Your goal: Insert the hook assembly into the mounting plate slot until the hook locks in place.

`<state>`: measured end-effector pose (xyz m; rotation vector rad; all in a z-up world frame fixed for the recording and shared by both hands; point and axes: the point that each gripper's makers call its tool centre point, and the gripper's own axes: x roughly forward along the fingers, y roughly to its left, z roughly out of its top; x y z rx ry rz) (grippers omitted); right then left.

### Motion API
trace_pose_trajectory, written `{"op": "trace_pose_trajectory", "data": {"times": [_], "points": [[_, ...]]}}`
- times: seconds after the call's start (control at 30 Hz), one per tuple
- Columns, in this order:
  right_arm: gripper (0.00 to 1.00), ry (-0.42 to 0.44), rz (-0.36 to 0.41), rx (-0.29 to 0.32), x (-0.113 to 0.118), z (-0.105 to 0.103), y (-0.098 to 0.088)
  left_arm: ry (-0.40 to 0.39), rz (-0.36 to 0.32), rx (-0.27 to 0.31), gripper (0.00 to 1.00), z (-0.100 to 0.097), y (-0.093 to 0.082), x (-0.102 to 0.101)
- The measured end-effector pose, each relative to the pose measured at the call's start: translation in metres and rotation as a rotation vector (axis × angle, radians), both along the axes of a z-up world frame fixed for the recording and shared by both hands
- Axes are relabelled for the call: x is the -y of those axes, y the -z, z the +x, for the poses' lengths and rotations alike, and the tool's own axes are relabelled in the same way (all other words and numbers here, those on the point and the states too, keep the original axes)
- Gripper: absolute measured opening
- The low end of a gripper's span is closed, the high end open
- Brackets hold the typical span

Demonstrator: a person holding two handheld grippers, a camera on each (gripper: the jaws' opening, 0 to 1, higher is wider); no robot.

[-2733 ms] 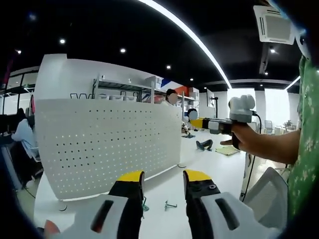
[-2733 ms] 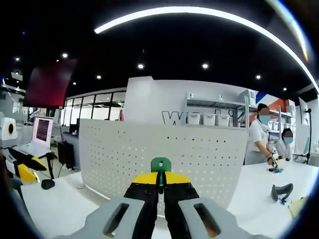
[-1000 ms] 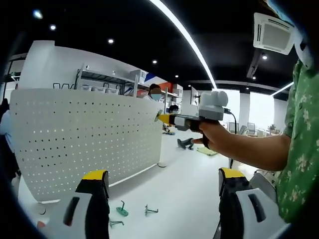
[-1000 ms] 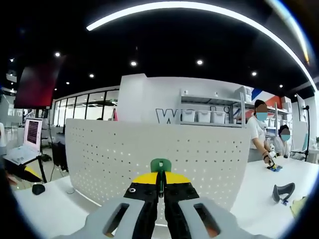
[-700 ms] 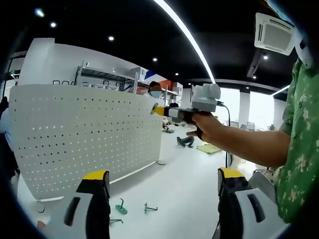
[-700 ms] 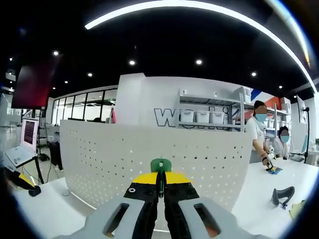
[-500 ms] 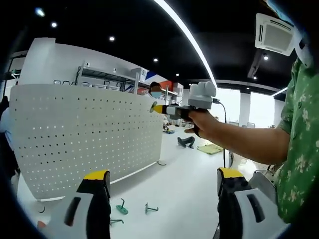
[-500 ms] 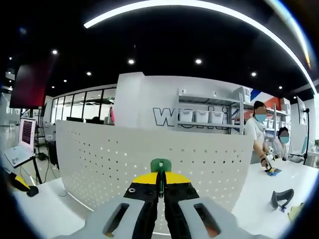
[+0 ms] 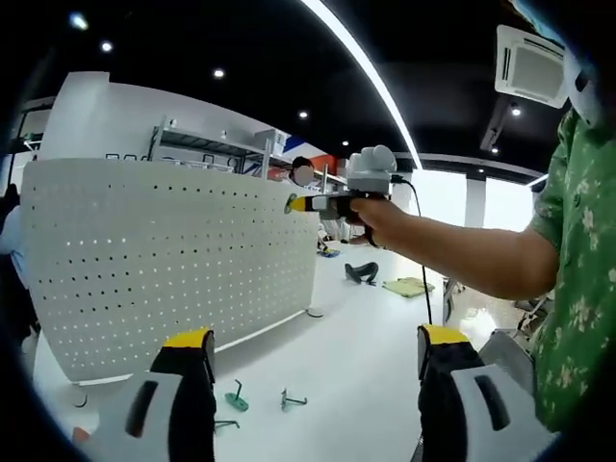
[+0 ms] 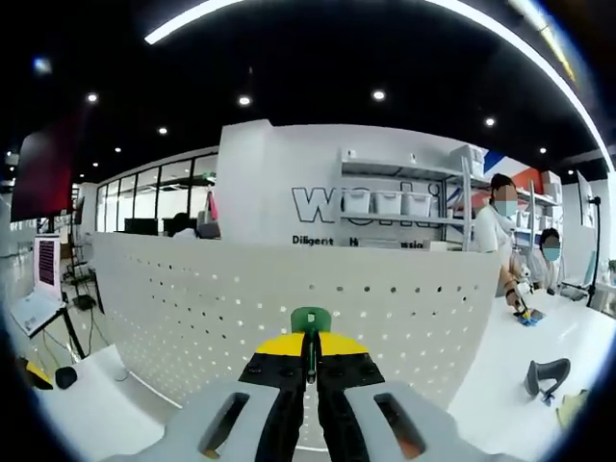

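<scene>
A white pegboard (image 9: 173, 260) is seen standing upright on a white table (image 9: 356, 356), its face dotted with rows of small holes. On the table in front of the board, between the left gripper's jaws, three small hooks are lying: a green hook (image 9: 237, 398) nearest the board, a metal hook (image 9: 293, 398) just beside it, and a third, partly hidden by the left jaw. A black object (image 9: 364, 272) is seen farther back on the table, with a pale green mat (image 9: 408, 286) beside it. Shelving with white bins (image 10: 385, 202) is seen behind the board, and two people are standing at its far end.

The left gripper (image 9: 308, 351) is held low with its jaws spread wide and nothing between them.

The right gripper (image 10: 310, 348) is pressed closed on a green hook piece (image 10: 310, 320), whose rounded end is seen sticking out beyond the yellow jaw tips. Its long axis lies along the jaws, pointing straight at the face of the pegboard (image 10: 289, 308). In the left gripper view, the right gripper (image 9: 296, 204) is held in a hand (image 9: 371, 217) at the board's upper far corner, its tip at or just short of the board's face; contact cannot be told.
</scene>
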<state>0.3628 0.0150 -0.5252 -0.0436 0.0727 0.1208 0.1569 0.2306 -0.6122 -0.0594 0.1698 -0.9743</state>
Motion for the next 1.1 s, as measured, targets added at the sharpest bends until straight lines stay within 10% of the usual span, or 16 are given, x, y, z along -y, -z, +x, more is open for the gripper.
{"op": "trace_pose_trajectory", "data": {"times": [1.1], "points": [[0.01,-0.043,-0.068,-0.174,0.001,0.034,-0.003,-0.011,-0.011,-0.011,0.86,0.003,0.004,-0.004]]}}
